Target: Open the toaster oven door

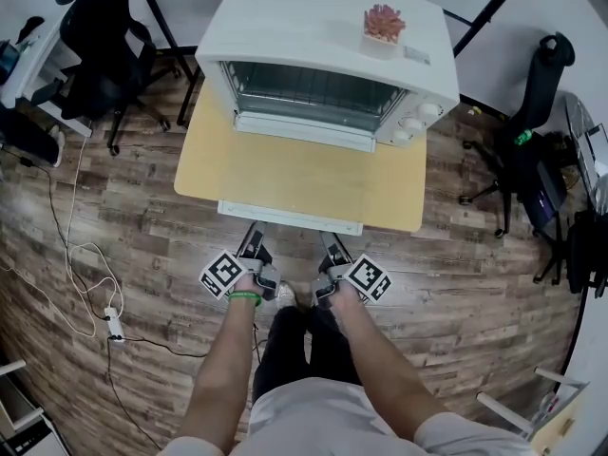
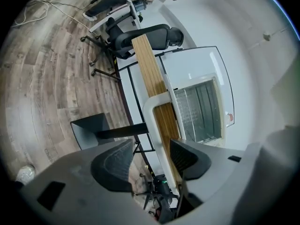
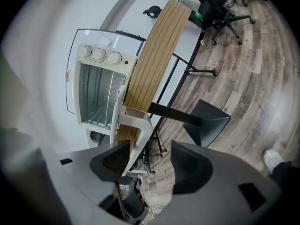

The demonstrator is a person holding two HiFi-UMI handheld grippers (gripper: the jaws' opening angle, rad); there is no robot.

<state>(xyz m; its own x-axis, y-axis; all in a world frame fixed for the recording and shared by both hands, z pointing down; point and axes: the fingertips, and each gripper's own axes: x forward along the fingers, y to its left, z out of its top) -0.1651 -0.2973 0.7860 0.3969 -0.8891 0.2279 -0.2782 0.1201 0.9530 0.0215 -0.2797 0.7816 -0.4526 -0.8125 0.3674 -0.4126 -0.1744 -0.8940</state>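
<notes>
I have the toaster oven (image 1: 323,36) standing on the worktop (image 1: 204,174), toward its back, with a potted plant (image 1: 384,23) on its roof at the right. The left tongs (image 1: 253,245) and right tongs (image 1: 332,247) sit side by side just before the worktop's near edge.

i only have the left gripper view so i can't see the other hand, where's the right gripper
Observer: The right gripper is beside the left gripper, just short of the white door handle.
Operator: is it holding anything
Observer: No, its jaws stand apart with nothing pressed between them.
Operator: where are the controls
Observer: Three knobs line the right side of the toaster oven front.
</notes>
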